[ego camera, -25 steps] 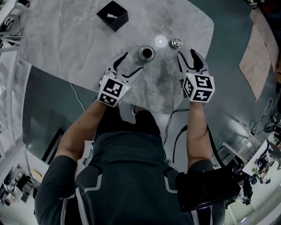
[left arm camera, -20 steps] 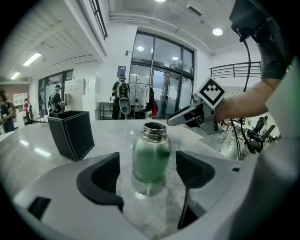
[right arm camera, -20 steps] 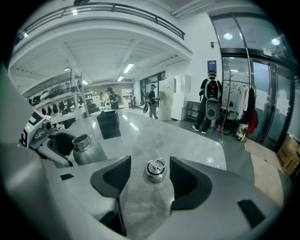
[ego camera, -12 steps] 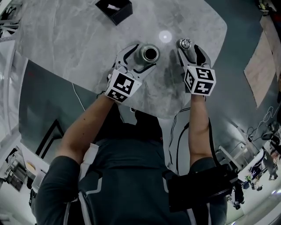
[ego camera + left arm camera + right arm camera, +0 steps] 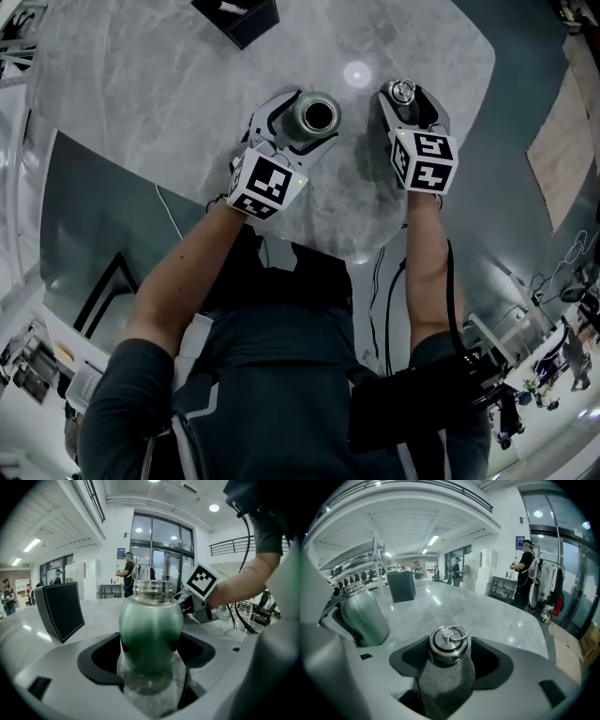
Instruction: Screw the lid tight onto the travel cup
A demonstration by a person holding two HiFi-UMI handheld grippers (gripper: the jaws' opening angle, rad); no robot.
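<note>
On the grey worktop (image 5: pixel 169 94), both tools have dropped in since a second ago (then short of their targets): the left hand-held gripper (image 5: pixel 305 120), jaws just opened wide, loosely flanks the upright travel cup (image 5: pixel 151 625), while the right hand-held gripper (image 5: pixel 410 96), likewise just widened, straddles the ring-topped lid (image 5: pixel 447 644) nearby, not clamping it.

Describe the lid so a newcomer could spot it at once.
On the grey marble table, look at the near edge, right of the open green travel cup. The lid is the small steel cap there, the only thing with a wire ring on top.
</note>
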